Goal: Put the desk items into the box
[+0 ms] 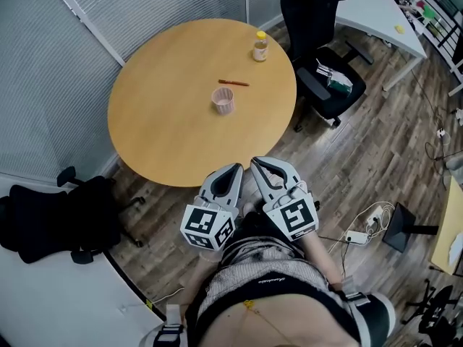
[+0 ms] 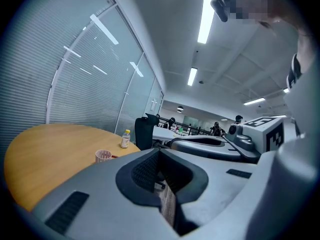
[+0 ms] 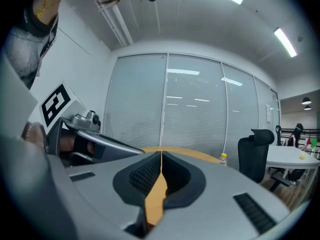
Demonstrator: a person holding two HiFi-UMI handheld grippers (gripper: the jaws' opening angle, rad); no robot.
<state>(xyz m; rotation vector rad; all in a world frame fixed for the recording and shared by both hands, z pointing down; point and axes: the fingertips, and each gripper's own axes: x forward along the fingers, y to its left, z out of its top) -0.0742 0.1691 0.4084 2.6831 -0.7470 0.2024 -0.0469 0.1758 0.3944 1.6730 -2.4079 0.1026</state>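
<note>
1. Head view: a round wooden table [image 1: 166, 121] carries three loose items.
   - A small bottle [image 1: 260, 46] with a yellow cap stands upright near the table's far right edge.
   - A thin reddish pen [image 1: 234, 82] lies flat near the middle, toward the far side.
   - A pale pink cup [image 1: 223, 100] stands upright just on the near side of the pen, not touching it.
   - No box shows in this view.
   - The left gripper [image 1: 234, 169] and the right gripper [image 1: 258, 163] are held side by side close to the person's body. They are off the table's near edge, over the wooden floor, with their tips pointing at the table.
   - A black office chair [image 1: 325, 63] stands by the table's right edge, and another black chair [image 1: 58, 219] stands off its near left edge.

2. Left gripper view: the jaws are pressed together with nothing between them. The cup and the bottle stand on the table beyond, well apart from the jaws. The right gripper lies alongside.

3. Right gripper view: the jaws meet at their tips and hold nothing, and only a thin slit between the pads shows the tabletop. The bottle stands at the table's right edge, with the black office chair behind it.
</note>
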